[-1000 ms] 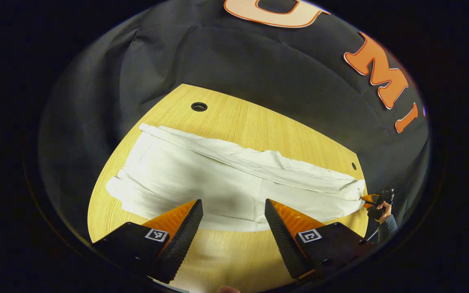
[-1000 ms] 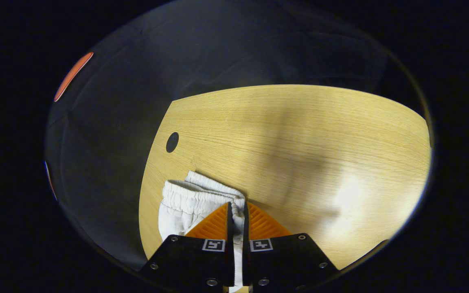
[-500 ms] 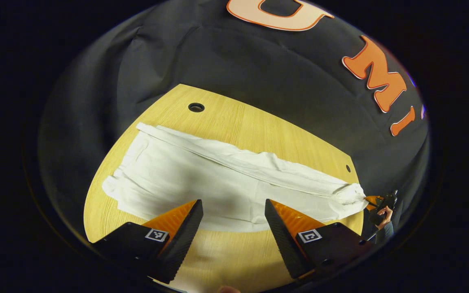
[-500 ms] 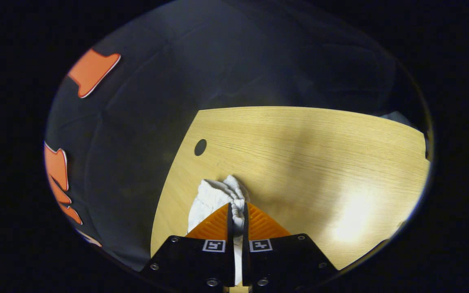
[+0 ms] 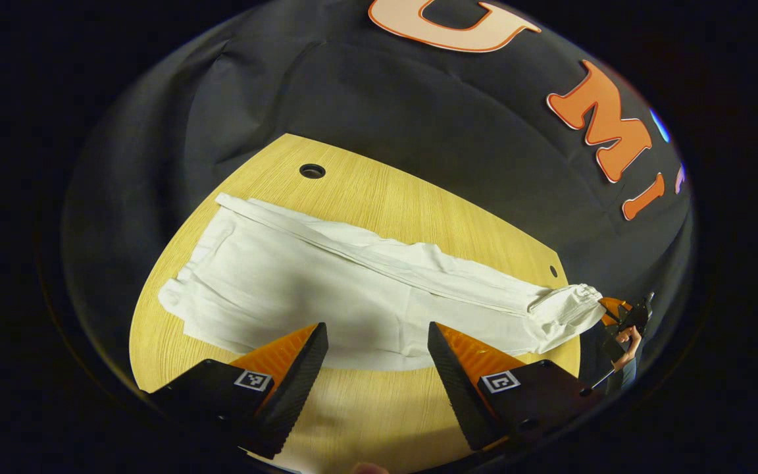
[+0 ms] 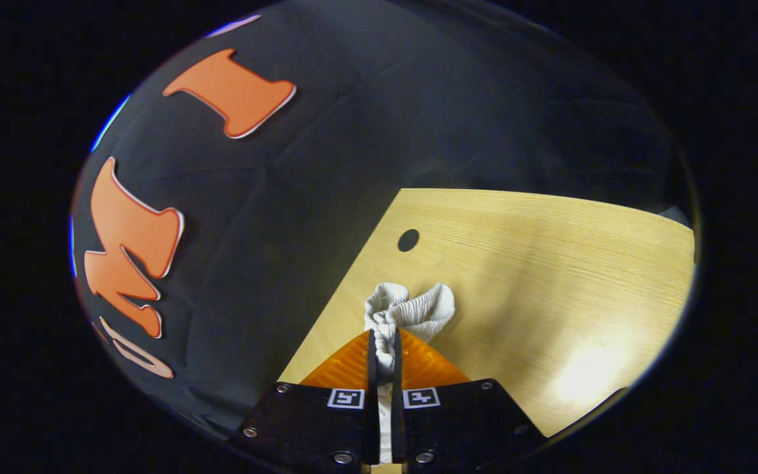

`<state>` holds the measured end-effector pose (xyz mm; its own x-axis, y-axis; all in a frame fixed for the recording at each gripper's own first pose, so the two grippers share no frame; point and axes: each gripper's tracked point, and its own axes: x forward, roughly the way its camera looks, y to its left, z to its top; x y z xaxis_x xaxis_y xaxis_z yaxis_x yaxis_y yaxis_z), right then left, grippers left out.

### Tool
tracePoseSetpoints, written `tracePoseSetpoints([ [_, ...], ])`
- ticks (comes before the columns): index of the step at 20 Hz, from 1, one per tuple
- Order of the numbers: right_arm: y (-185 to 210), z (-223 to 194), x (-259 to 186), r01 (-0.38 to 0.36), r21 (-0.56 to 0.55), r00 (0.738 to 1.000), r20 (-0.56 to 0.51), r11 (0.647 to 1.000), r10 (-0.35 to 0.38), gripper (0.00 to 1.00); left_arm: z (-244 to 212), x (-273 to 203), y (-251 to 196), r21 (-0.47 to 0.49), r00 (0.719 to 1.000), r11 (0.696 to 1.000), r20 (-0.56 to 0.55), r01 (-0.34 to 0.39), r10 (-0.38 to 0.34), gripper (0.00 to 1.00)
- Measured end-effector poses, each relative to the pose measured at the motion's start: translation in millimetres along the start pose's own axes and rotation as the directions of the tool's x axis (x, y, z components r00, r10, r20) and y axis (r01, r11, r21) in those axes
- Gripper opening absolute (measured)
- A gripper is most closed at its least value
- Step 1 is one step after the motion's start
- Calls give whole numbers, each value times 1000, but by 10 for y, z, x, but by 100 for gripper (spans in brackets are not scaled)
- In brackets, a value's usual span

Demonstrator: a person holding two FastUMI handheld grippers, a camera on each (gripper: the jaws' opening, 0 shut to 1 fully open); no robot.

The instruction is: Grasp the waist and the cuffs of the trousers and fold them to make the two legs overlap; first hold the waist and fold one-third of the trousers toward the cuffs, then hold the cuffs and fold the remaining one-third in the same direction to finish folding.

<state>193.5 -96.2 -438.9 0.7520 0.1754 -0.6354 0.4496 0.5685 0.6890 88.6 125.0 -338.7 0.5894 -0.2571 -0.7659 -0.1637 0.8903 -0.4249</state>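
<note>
White trousers (image 5: 353,289) lie stretched out lengthwise on the wooden table (image 5: 379,408). My left gripper (image 5: 376,329) hovers open over their near edge at the middle, with nothing between its fingers. In the right gripper view my right gripper (image 6: 382,334) is shut on the bunched elastic end of the trousers (image 6: 412,306), which fans out past its fingertips. The left gripper view shows this same gripper (image 5: 616,315) at the far right table end, held by a hand (image 5: 630,337), with the elastic end (image 5: 566,304) raised a little. I cannot tell whether this end is waist or cuff.
The table has a round hole (image 5: 312,171) near its far left corner and a smaller one (image 5: 553,270) at the far right, also seen as a hole (image 6: 408,239) in the right gripper view. Black cloth wall surrounds the table. Bare wood (image 6: 550,263) lies beyond the held end.
My right gripper has turned and lifted the elastic end, which now bunches upright off the table. The left gripper has stayed open and nearly still, drawing back slightly.
</note>
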Motion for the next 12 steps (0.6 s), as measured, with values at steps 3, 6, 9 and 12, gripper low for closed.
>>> tracePoseSetpoints([
  [3, 23, -25, 60, -68, -67, 998, 1, 995, 68, 7, -26, 10, 3, -9, 1000, 1000, 4, 14, -14, 100],
  [6, 61, 36, 30, -133, -122, 991, -7, 984, 133, 7, -56, -17, 15, -11, 1000, 1000, 1, 19, -19, 100],
  [9, 72, 90, 45, -189, -184, 982, -36, 965, 186, 7, -61, -51, 45, -16, 1000, 1000, 7, 21, -20, 100],
  [12, 91, 58, 69, -236, -220, 972, -64, 947, 227, 6, -73, -66, 105, -29, 1000, 999, 12, 19, -18, 96],
])
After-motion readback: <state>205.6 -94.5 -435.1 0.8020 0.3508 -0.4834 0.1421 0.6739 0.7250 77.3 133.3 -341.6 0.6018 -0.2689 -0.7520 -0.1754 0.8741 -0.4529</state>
